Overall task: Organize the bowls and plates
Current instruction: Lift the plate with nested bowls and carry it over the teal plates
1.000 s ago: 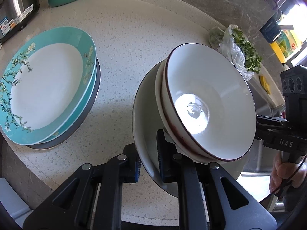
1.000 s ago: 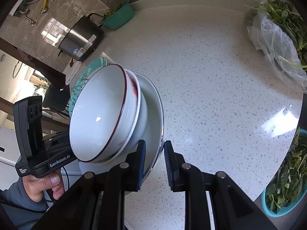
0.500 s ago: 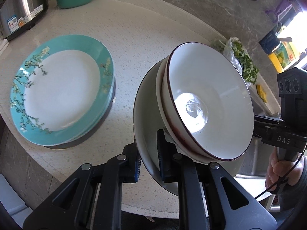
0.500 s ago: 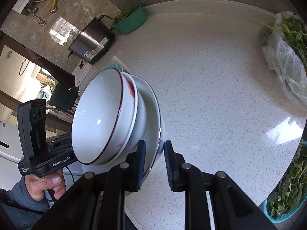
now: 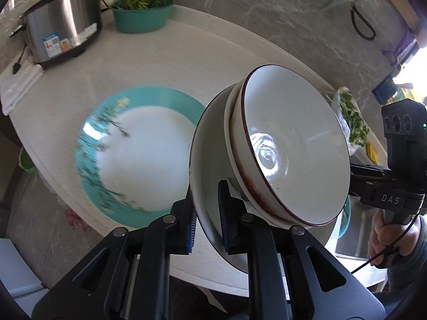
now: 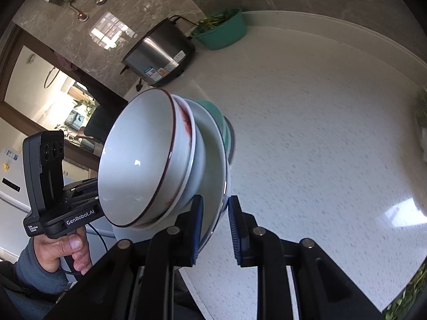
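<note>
I carry a white plate [image 5: 210,186] with two nested red-rimmed bowls [image 5: 296,144] on it, both grippers pinching the plate's rim from opposite sides. The left gripper [image 5: 206,226] has its blue pads pressed onto the near edge. The right gripper [image 6: 214,228] straddles the far edge, though its outer pad seems to stand a little off the rim, so I cannot say how firmly it bites.

Over the past second the load has swung across the speckled countertop [image 6: 320,133]. The teal floral plates [image 5: 138,154], well off to the left a moment ago, now lie just beside and partly behind the carried stack, with the steel cooker [image 5: 61,32] and the teal basin of greens [image 5: 141,13] newly in view beyond. The blur on the teal plates tells me the move is under way.

I judge the stack to be heading for the teal pile, not yet over its centre and not yet lowering.
</note>
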Action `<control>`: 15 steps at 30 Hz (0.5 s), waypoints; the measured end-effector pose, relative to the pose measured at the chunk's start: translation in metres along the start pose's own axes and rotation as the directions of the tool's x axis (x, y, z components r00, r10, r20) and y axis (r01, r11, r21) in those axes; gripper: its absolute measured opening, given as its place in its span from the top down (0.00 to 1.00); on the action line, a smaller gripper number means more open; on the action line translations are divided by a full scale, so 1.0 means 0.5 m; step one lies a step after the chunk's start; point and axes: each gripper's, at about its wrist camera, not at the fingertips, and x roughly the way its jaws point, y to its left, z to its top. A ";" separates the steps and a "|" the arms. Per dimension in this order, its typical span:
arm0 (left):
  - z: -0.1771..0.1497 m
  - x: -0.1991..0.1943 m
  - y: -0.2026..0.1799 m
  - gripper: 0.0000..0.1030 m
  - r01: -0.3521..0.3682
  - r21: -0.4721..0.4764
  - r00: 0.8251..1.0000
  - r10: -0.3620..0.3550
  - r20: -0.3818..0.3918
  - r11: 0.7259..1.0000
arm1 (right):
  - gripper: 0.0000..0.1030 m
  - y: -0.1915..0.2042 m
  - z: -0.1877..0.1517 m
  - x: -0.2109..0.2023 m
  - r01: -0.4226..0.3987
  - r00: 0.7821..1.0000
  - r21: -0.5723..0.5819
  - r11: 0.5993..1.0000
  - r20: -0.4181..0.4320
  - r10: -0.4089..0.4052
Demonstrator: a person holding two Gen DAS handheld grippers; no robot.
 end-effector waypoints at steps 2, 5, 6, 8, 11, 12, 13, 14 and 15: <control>0.015 -0.004 0.026 0.88 -0.010 -0.005 1.000 0.010 0.003 1.000 | 0.78 0.017 0.021 0.020 -0.007 1.000 -0.012 1.000 -0.006 0.007; 0.031 0.000 0.067 0.88 -0.020 -0.018 1.000 0.020 0.001 1.000 | 0.78 0.043 0.055 0.058 -0.015 1.000 -0.026 1.000 -0.015 0.014; 0.037 0.002 0.087 0.88 -0.021 -0.023 1.000 0.021 -0.004 1.000 | 0.78 0.050 0.065 0.070 -0.017 1.000 -0.028 0.999 -0.018 0.016; 0.044 0.009 0.122 0.88 -0.023 -0.033 1.000 0.023 -0.011 0.999 | 0.78 0.058 0.081 0.094 -0.018 1.000 -0.028 0.999 -0.025 0.018; 0.055 0.029 0.159 0.88 -0.028 -0.038 0.999 0.028 -0.023 0.999 | 0.78 0.067 0.104 0.132 -0.017 0.999 -0.027 0.999 -0.038 0.016; 0.061 0.036 0.170 0.88 -0.029 -0.039 0.999 0.028 -0.027 0.999 | 0.78 0.070 0.111 0.146 -0.014 0.999 -0.026 1.000 -0.043 0.013; 0.065 0.044 0.180 0.88 -0.030 -0.037 0.999 0.028 -0.031 0.999 | 0.78 0.071 0.116 0.158 -0.011 0.999 -0.025 1.000 -0.048 0.010; 0.072 0.056 0.194 0.88 -0.031 -0.033 0.999 0.029 -0.037 0.999 | 0.78 0.071 0.120 0.169 -0.010 0.999 -0.022 1.000 -0.051 0.008; 0.077 0.063 0.204 0.88 -0.030 -0.032 0.999 0.029 -0.042 0.999 | 0.78 0.072 0.125 0.182 -0.007 0.998 -0.016 1.000 -0.055 0.006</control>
